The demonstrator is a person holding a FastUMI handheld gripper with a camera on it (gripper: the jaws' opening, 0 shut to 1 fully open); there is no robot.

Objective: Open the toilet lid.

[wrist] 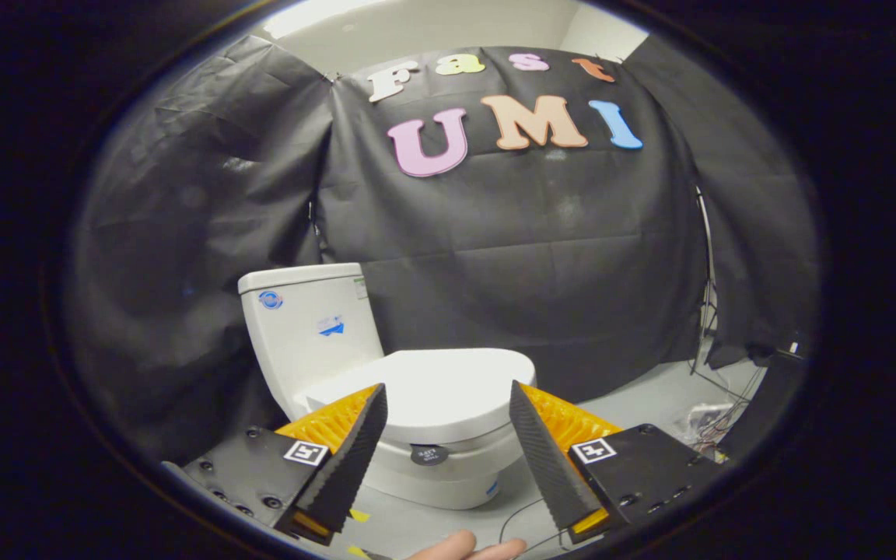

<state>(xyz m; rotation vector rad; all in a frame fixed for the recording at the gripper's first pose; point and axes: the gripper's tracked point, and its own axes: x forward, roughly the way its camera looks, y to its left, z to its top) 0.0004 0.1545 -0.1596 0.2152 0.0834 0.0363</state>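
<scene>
Just beyond my fingertips the toilet lid [440, 385] lies flat and closed on its white bowl [448, 474], with nothing between us. My fingers [448, 404] stand wide apart, touching nothing, framing the lid's front edge. The tank [308, 330] rises behind it. A hand [467, 548] shows below, mostly cut off. Tangled cables [708, 424] lie blurred on the grey floor [635, 400] near the black cloth wall [533, 257].
</scene>
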